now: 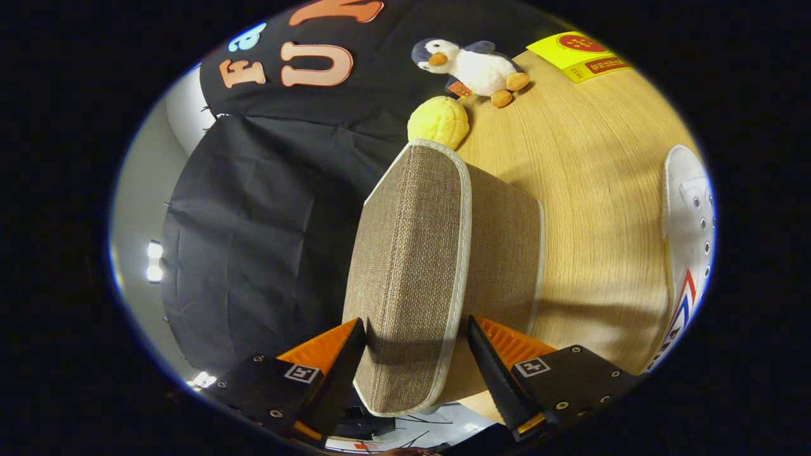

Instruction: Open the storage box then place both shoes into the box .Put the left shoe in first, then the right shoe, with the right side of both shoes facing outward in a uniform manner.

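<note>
At the far left a pale wall is seen with two bright lamps (154, 261) on it, partly blown out by glare, and next to it the dark cloth of the booth wall (253, 215) is hung in creased panels. Nearer the middle, the tongs (416, 354) are seen closed around the storage box lid (412, 266), a brown woven panel with a pale trim; the left finger is laid against the lid's broad face and the right finger against its trimmed edge and underside, so the lid is pinched between them and held tilted up from the box. The body of the storage box (507, 253) is largely hidden behind the raised lid, with one brown side alone shown, and its inside cannot be made out. Beyond the lid's far end a yellow round plush (438, 121) is set on the wooden surface (589, 190), touching or just beside the lid's corner, and behind it a plush penguin (472, 66) is laid with a small tag that is too small to read. Farther right a yellow card (580, 54) is placed on the surface, cut off at its far side. At the far right a white shoe (687, 234) with metal eyelets and red and blue stripes is seen on the surface, well apart from the box and cut off along its outer side; which shoe of the pair it is cannot be told
</note>
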Demonstrator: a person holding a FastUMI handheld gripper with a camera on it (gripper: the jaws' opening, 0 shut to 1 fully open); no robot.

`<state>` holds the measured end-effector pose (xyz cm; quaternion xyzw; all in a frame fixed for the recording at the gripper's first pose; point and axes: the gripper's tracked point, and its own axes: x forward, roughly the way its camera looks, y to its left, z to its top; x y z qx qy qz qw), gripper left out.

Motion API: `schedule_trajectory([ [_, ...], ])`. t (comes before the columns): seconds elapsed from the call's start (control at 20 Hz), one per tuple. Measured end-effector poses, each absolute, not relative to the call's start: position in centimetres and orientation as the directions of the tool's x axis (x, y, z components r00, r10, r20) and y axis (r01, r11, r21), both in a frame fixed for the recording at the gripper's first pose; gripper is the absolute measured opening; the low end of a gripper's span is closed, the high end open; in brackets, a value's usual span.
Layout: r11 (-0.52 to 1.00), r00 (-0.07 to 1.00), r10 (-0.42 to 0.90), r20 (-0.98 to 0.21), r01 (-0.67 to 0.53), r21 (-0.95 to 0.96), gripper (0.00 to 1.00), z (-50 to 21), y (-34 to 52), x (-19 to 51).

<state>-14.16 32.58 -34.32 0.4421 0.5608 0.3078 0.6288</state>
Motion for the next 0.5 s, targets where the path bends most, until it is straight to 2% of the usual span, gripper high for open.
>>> schedule_trajectory([
  [0.05, 0.407, 0.196, 0.886, -0.421, 0.110, 0.907, 0.95, -33.6, 32.4, -13.8],
  [0.3, 0.422, 0.226, 0.869, -0.440, 0.125, 0.898, 0.74, -32.7, 30.2, -13.3],
  [0.35, 0.417, 0.238, 0.868, -0.435, 0.125, 0.900, 0.72, -32.3, 30.0, -13.0],
  [0.45, 0.397, 0.279, 0.865, -0.417, 0.129, 0.909, 0.62, -31.3, 29.7, -12.5],
  [0.5, 0.400, 0.295, 0.858, -0.421, 0.130, 0.907, 0.53, -31.1, 29.7, -12.2],
])
